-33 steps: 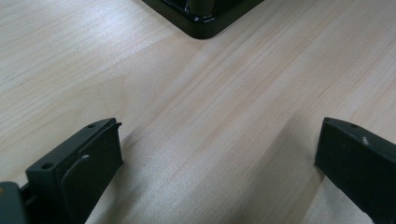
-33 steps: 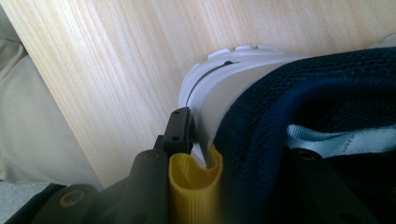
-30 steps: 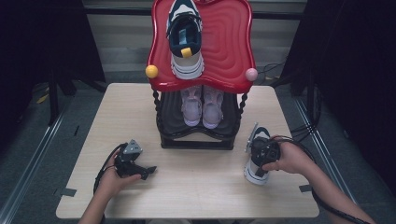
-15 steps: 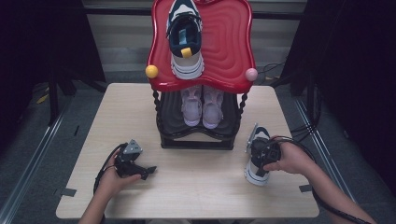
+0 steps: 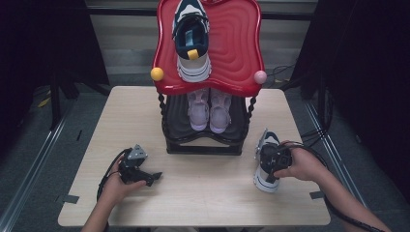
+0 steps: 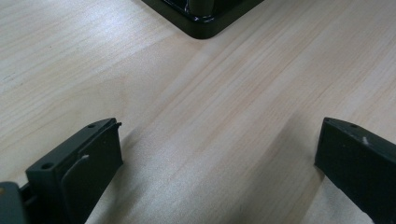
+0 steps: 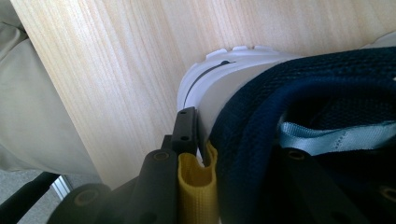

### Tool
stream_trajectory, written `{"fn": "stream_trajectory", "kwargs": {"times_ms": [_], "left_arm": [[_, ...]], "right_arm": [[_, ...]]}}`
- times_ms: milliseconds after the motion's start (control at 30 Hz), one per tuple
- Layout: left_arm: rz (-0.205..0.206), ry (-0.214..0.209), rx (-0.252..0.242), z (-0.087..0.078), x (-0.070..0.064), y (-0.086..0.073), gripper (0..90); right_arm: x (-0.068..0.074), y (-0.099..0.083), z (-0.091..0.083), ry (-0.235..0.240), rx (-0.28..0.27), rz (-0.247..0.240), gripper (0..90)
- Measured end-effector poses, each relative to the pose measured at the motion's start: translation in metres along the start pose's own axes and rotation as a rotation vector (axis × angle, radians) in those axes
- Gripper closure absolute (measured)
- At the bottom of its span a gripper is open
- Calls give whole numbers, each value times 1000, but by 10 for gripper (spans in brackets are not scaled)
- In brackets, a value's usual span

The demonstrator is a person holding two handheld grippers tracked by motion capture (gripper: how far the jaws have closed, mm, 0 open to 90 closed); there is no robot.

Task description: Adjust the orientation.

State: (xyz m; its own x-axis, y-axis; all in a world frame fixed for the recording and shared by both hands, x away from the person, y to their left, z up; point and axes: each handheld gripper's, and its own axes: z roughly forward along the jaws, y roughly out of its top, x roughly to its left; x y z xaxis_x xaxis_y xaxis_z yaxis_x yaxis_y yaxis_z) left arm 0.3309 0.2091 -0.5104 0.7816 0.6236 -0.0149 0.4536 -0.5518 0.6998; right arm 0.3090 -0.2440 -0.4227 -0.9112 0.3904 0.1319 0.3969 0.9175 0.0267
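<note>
Pale wooden counter (image 5: 203,203): right gripper (image 5: 276,157) fingers clamped on navy-and-white sneaker's (image 5: 267,166) heel, toe pointing away; left gripper (image 5: 145,175) fingers apart, idle.

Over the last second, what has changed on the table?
Hardly anything: the right gripper, shut on the navy-and-white shoe at its heel collar, has nudged it slightly leftward. The left gripper stays open on the table; the shoe rack is unchanged.

There were two navy-and-white sneakers (image 5: 193,41) (image 5: 267,162), two pale pink sneakers (image 5: 198,110) (image 5: 220,110), one red two-tier rack (image 5: 237,53) and two black grippers (image 5: 153,177) (image 5: 265,161).
</note>
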Motion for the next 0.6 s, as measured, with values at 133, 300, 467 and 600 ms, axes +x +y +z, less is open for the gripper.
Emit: {"fn": "stream_trajectory", "kwargs": {"times_ms": [133, 300, 467, 600], "left_arm": [[0, 0, 0, 0, 0, 0, 0], [0, 0, 0, 0, 0, 0, 0], [0, 0, 0, 0, 0, 0, 0], [-1, 0, 0, 0, 0, 0, 0]], "right_arm": [[1, 1, 0, -6, 7, -3, 701], [3, 1, -2, -6, 10, 8, 701], [4, 1, -4, -11, 18, 10, 701], [3, 1, -8, -22, 2, -15, 702]]}}
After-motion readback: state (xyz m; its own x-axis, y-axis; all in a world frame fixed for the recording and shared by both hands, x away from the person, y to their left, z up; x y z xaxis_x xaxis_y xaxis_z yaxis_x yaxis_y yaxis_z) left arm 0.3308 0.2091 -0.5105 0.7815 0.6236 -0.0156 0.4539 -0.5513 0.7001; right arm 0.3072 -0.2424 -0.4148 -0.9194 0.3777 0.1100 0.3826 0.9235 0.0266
